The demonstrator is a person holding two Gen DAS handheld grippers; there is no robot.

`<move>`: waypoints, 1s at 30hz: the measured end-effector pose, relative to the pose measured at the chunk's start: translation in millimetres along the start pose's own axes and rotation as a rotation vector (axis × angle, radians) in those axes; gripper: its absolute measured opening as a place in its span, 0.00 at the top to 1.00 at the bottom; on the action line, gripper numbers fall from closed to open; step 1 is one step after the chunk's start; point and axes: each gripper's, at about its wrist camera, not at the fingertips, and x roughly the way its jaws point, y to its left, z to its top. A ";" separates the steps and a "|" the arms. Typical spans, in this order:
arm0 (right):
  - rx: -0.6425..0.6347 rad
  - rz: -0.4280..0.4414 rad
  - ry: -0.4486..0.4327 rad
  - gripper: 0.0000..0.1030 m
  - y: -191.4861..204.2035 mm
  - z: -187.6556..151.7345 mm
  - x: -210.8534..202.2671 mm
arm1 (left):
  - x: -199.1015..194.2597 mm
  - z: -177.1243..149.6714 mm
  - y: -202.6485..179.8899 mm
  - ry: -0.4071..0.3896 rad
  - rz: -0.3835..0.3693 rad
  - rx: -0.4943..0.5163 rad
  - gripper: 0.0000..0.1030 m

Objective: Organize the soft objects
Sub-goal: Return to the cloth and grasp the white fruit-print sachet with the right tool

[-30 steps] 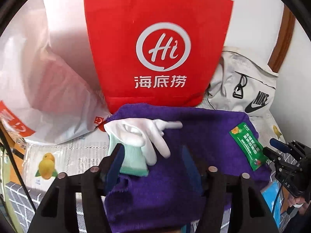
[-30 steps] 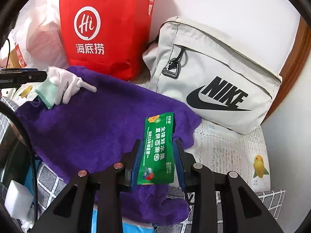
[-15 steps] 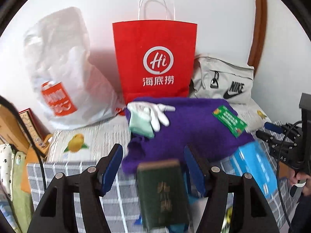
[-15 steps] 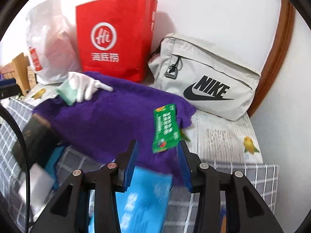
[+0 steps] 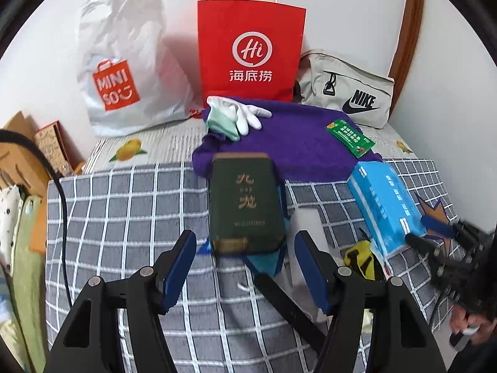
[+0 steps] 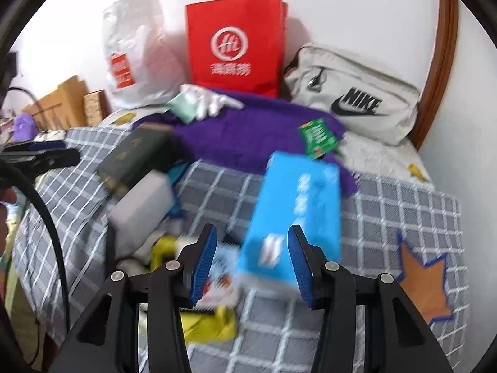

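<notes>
Hovering above the grey checked bed cover (image 5: 130, 211), both tools are spread wide and hold nothing. Closest to the left tool (image 5: 245, 272) lies a dark green hardcover book (image 5: 245, 202), its long axis running straight away between the fingers, resting partly on a teal cloth (image 5: 267, 261). Just ahead of the right tool (image 6: 248, 264) sits a blue tissue pack (image 6: 295, 214), angled slightly, with a yellow soft item (image 6: 205, 326) low to its left; blur hides its shape.

Farther out, the purple towel (image 5: 298, 143) spreads crosswise over the bed, carrying a white glove with a mint cuff (image 5: 236, 115) at its left end and a green sachet (image 5: 349, 136) at its right end. The glove lies ahead and a little left, so the left tool looks better placed; the sachet falls to the right one.

Open cover lies to the left of the book. Behind the towel, a red paper bag (image 5: 251, 49), a white plastic bag (image 5: 124, 62) and a grey Nike pouch (image 5: 348, 93) line the wall, leaving little room beyond.
</notes>
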 end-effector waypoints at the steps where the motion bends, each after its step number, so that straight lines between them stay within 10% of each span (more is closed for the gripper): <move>1: -0.008 0.007 0.002 0.54 5.0 -6.4 -1.5 | -2.0 -3.1 -0.9 -0.005 -0.005 0.002 0.38; 12: -0.045 0.056 0.037 0.54 35.4 -42.6 20.7 | -0.2 -33.9 -8.6 -0.011 -0.036 -0.016 0.33; 19: -0.029 0.040 -0.010 0.87 27.9 -50.2 23.0 | 15.0 -44.1 -13.3 0.019 -0.033 -0.028 0.31; 30: -0.001 0.052 -0.048 0.92 3.0 -56.4 -8.5 | 32.6 -40.1 -21.7 0.044 -0.067 -0.025 0.31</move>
